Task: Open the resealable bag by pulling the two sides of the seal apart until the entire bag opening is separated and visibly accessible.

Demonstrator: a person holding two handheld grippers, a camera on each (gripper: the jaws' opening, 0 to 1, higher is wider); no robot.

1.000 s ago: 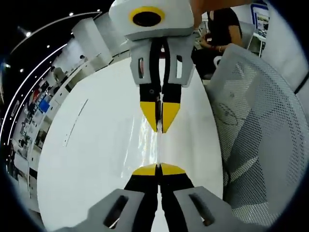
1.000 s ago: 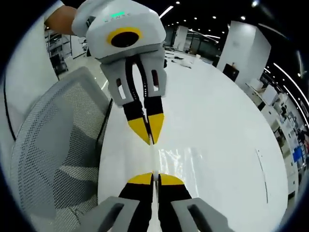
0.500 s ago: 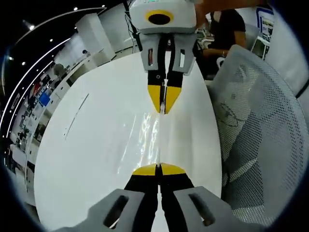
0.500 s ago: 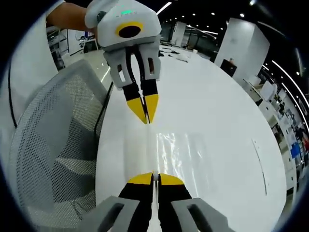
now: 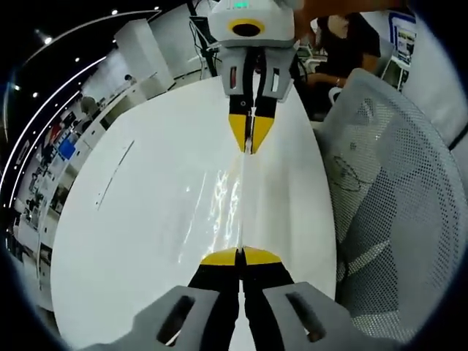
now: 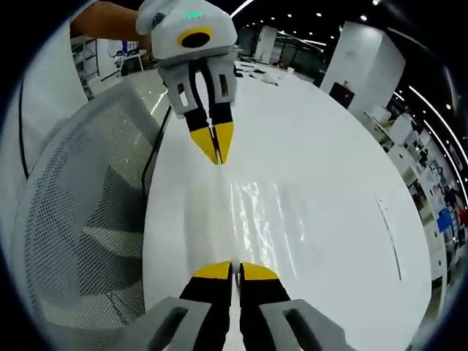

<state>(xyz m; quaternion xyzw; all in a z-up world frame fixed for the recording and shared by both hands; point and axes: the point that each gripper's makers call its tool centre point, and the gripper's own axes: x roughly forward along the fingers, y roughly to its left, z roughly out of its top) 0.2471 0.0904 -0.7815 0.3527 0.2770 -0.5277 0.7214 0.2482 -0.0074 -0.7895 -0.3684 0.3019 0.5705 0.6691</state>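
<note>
Left gripper view: the clear resealable bag (image 5: 232, 197) is lying stretched over the white counter (image 5: 139, 219), spanning between the two hand-held grippers.
Bag in right gripper view: the resealable bag (image 6: 256, 212) is glinting just above the counter (image 6: 329, 190).
Left hand-held gripper (image 5: 240, 257): jaws are pinching one edge of the bag, clenched.
Right hand-held gripper (image 6: 229, 270): jaws are clamping the opposite edge, closed tight.
Surroundings: a grey mesh chair (image 5: 395, 183) is standing beside the counter.

The two views face each other low across the table (image 5: 131, 219), each seeing the other gripper and sharing the bag (image 6: 270, 219).
</note>
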